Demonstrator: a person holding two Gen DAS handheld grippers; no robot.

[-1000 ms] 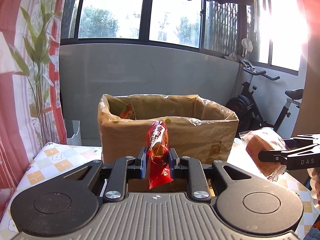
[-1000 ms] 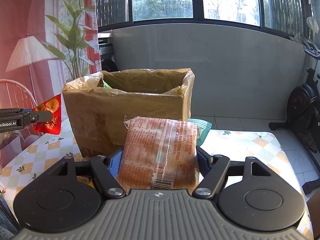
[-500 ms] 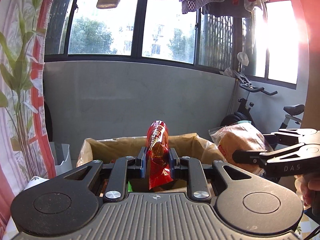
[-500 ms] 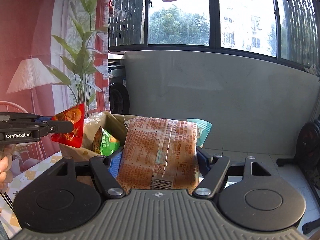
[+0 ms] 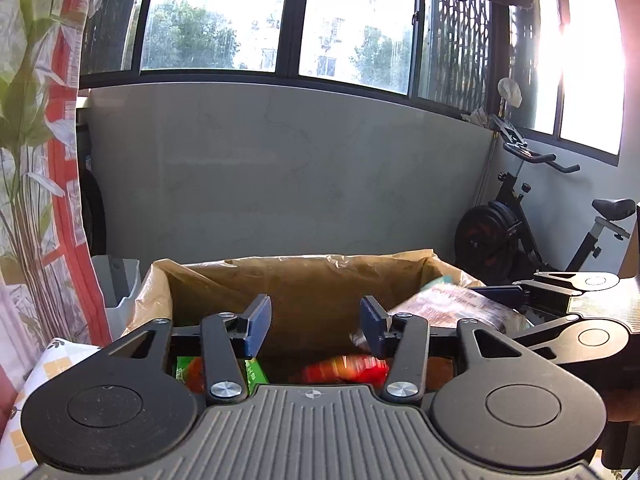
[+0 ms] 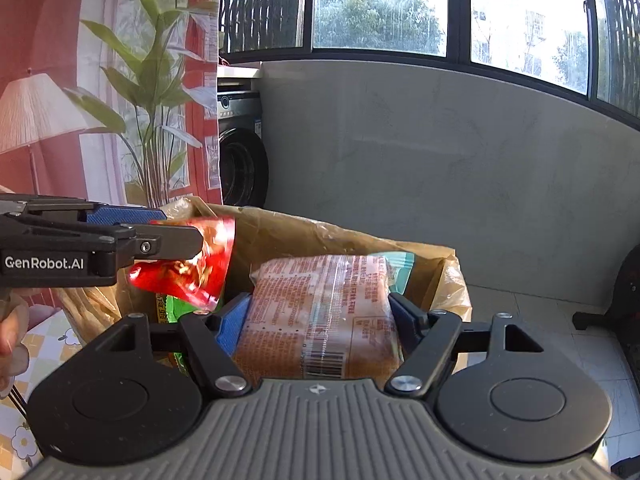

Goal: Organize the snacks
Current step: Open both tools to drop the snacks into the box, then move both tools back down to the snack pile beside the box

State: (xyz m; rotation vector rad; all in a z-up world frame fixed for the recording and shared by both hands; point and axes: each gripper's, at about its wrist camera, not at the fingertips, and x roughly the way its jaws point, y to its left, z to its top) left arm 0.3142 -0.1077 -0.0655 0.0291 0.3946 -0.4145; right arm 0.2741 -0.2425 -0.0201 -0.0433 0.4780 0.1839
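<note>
A brown box (image 5: 320, 292) lined with plastic film stands below both grippers; it also shows in the right wrist view (image 6: 320, 236). My left gripper (image 5: 316, 322) is open above the box. The red snack bag (image 5: 346, 368) is blurred, falling into the box; in the right wrist view the red bag (image 6: 192, 268) is just below the left gripper (image 6: 176, 232). My right gripper (image 6: 320, 320) is shut on an orange-brown packet (image 6: 320, 320) above the box's right side; the packet also shows in the left wrist view (image 5: 452, 308). A green packet (image 5: 252, 372) lies in the box.
A checkered tablecloth (image 6: 52, 344) covers the table under the box. A red patterned curtain (image 5: 52, 160) hangs at the left. An exercise bike (image 5: 540, 232) stands at the right. A washing machine (image 6: 240, 152) and a grey bin (image 5: 116, 284) stand behind.
Both grippers rose from in front of the box to above it. The left gripper opened and let go of the red bag, which drops into the box. The right gripper still holds its packet.
</note>
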